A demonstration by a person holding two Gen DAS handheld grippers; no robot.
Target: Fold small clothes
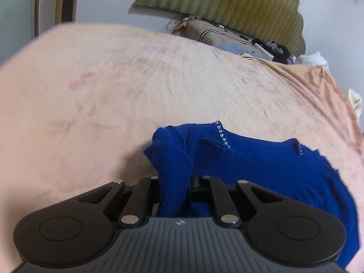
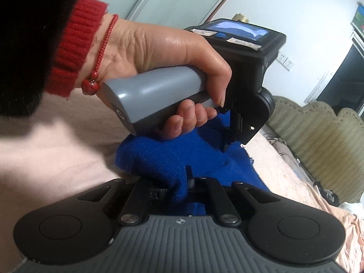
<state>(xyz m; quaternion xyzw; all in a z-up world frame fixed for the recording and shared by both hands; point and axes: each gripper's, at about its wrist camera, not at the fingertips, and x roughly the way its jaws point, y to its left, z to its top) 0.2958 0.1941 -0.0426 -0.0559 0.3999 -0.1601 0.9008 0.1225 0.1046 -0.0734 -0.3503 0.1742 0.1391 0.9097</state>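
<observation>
Nearest the lens on the left wrist view: left tool (image 1: 175, 179) clamped on a bunched pinch of the royal-blue knitted sweater (image 1: 261, 170), fabric crammed between its fingers. Same on the right wrist view: right tool (image 2: 180, 182) pinched tight on another fold of that blue knit (image 2: 147, 154). Just beyond, the left hand (image 2: 163, 52) wrapped round the grey handle of the other tool, red cord bracelet at the wrist, both grips close together on the garment.

Garment lying on the peach-pink bed sheet (image 1: 91, 91), neckline with a row of small sparkling studs (image 1: 221, 134) facing away, body trailing off to the right.

Judged step: carrying a gripped edge across to make a fold. To do it well: keep both pinches level, draw the knit taut but not stretched, lay the edge square over the body, release only once flat. Risk: thick bunches in the grips leaving a lumpy crease.

Farther off: brown cardboard box (image 1: 218, 34) and olive-green ribbed headboard (image 1: 227, 0) past the bed edge.
</observation>
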